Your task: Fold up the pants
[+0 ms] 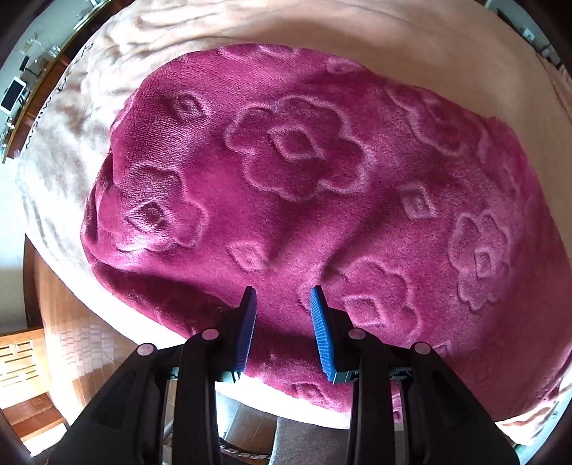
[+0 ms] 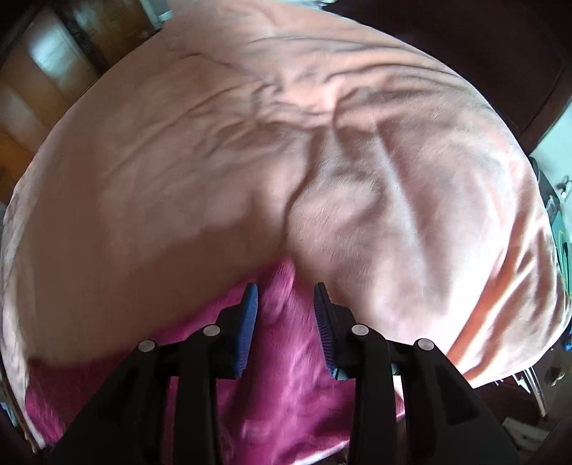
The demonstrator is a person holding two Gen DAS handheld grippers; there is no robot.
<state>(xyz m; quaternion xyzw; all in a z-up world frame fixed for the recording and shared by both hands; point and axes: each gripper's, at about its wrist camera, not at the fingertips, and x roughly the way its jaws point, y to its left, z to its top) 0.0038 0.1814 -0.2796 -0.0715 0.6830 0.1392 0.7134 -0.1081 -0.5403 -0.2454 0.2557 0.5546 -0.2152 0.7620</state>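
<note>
On pink blanket [image 1: 393,32], magenta pants [image 1: 286,179], grippers apart

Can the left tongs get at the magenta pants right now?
Probably yes: the left tongs hang open straight over the magenta pants, spread on the pink blanket, with nothing between them.

We see our left gripper [image 1: 283,291] built from black moulded arms carrying two blue ribbed pads [image 1: 321,332], with round pale screw caps [image 1: 210,334] set along the arms. Our right gripper [image 2: 286,288] is the same: black arms, blue ribbed pads [image 2: 247,329], pale round caps [image 2: 359,329].
</note>
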